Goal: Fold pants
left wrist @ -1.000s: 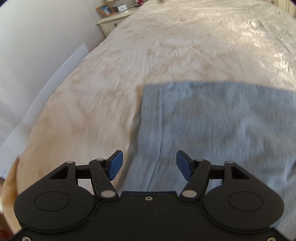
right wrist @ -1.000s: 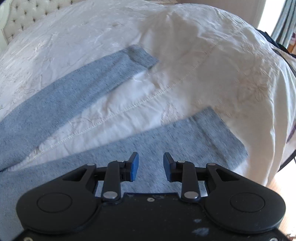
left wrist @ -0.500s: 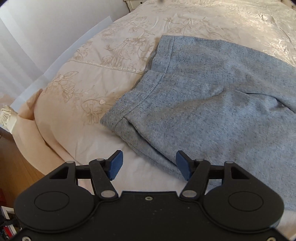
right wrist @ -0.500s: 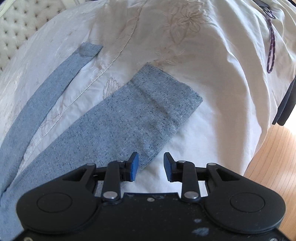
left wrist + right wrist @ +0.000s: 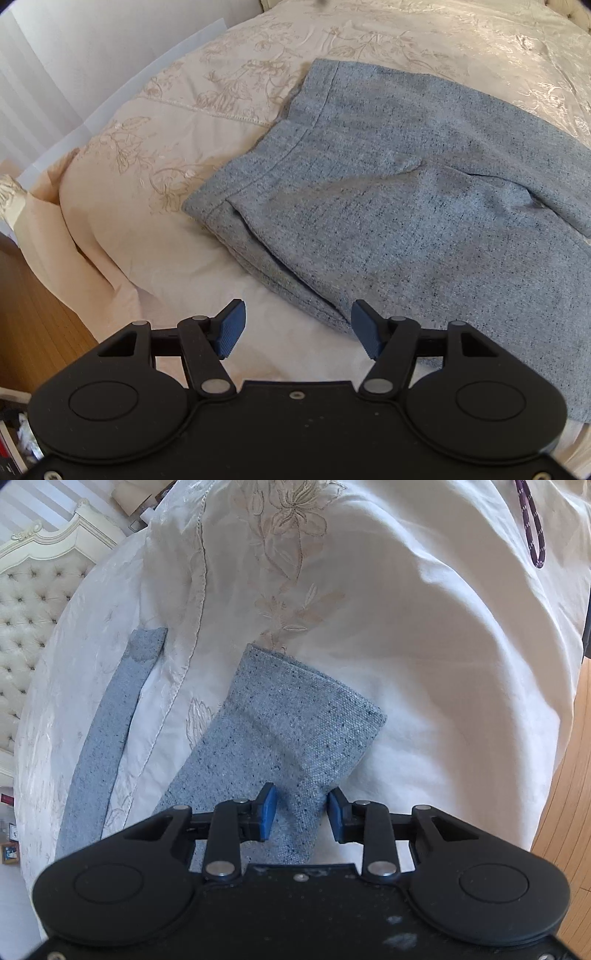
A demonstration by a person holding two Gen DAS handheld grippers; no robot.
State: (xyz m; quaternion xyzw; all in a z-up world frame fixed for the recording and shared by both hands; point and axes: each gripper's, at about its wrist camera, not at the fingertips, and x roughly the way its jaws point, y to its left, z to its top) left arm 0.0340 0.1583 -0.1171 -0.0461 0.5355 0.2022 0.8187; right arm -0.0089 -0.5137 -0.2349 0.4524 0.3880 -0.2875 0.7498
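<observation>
while the grey-blue pants (image 5: 424,206) lie spread flat on the bed (image 5: 155,177), the left hand-held gripper (image 5: 297,330) hangs over their waistband end near the bed's corner, its jaws wide apart with only the waistband's near edge under the gap and nothing gripped. the cream bedspread (image 5: 406,609) is embroidered with pale flowers and a stitched border, and it drapes over the mattress edge toward a wooden floor (image 5: 26,306). a white wall (image 5: 55,66) runs alongside the bed in the left wrist view.

the right hand-held gripper (image 5: 301,814) sits over the cuff of the nearer pant leg (image 5: 295,720). its jaws have just been closing and now stand partly open, with the cloth's edge between the blue pads, which do not seem to press on it. the other leg (image 5: 110,720) lies apart to the left, stretching toward a tufted cream headboard (image 5: 33,602). a purple cord (image 5: 532,528) rests on the bedspread at the far right.
</observation>
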